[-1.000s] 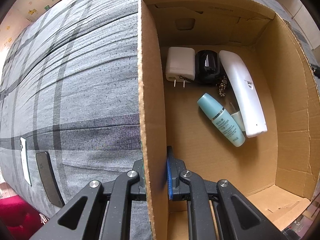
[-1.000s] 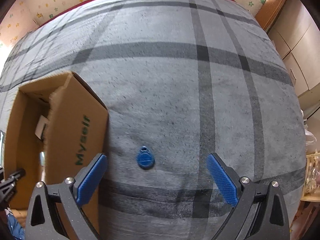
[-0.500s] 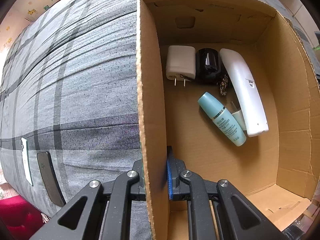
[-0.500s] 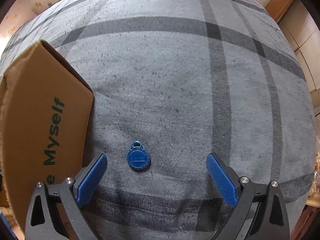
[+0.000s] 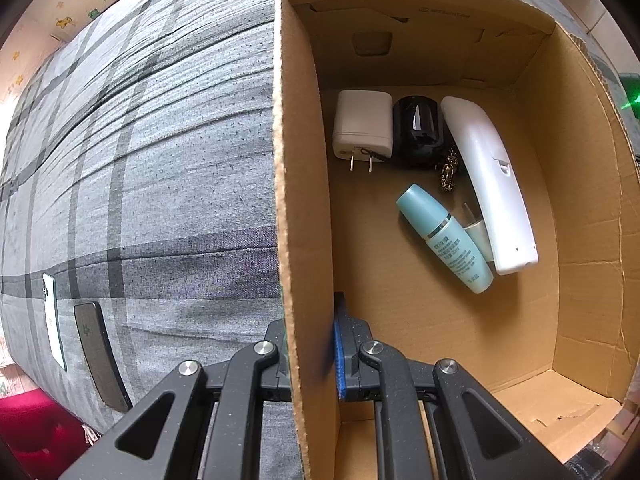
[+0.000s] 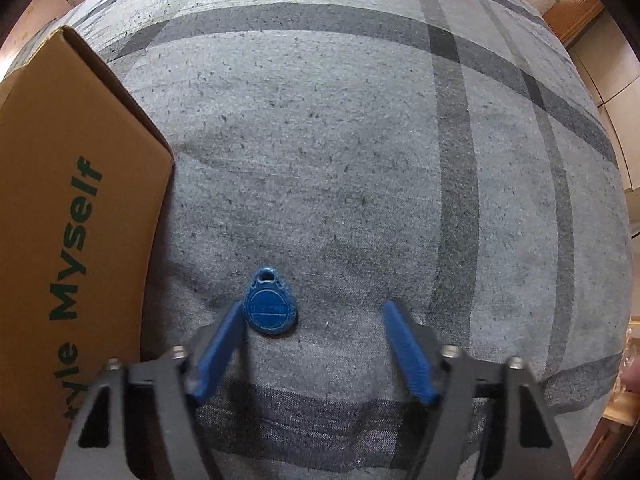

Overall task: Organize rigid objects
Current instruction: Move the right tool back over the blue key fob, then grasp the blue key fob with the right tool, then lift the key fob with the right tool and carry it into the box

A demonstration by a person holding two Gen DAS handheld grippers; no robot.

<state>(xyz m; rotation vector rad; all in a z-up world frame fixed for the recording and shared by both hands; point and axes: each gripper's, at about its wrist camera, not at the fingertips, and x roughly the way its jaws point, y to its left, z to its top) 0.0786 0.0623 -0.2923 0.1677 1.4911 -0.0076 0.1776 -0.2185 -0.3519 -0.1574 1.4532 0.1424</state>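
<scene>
The left gripper (image 5: 310, 354) is clamped on the left side wall of the cardboard box (image 5: 300, 184), with 1 finger outside the wall and the blue pad (image 5: 339, 354) of the other finger pressed on its inner face. Further inside the box, on its floor, a teal bottle (image 5: 444, 238) lies on its side, and next to it on the right a long white device (image 5: 490, 184) lies along the right part of the floor; a small pale piece sits between these 2. Behind them, against the far wall, a white charger (image 5: 363, 124) lies with its 2 prongs pointing to the camera, and a black glossy object (image 5: 418, 132) touches its right side. A small chain (image 5: 449, 168) lies just in front of the black object. Outside the box, at the left edge of the grey plaid bed cover (image 5: 160, 140), 2 flat phones lie side by side, 1 white (image 5: 54, 320) and 1 dark (image 5: 100, 354).

In the right wrist view, the right gripper (image 6: 314, 322) has its jaws partly open and low over the bed cover. The blue key fob (image 6: 271, 308) lies flat on the cover between the fingers, touching or almost touching the left pad (image 6: 224, 344), while the right pad (image 6: 406, 350) is apart from it. The box's outer side, with green letters "Myself", stands just to the left of the fob.
</scene>
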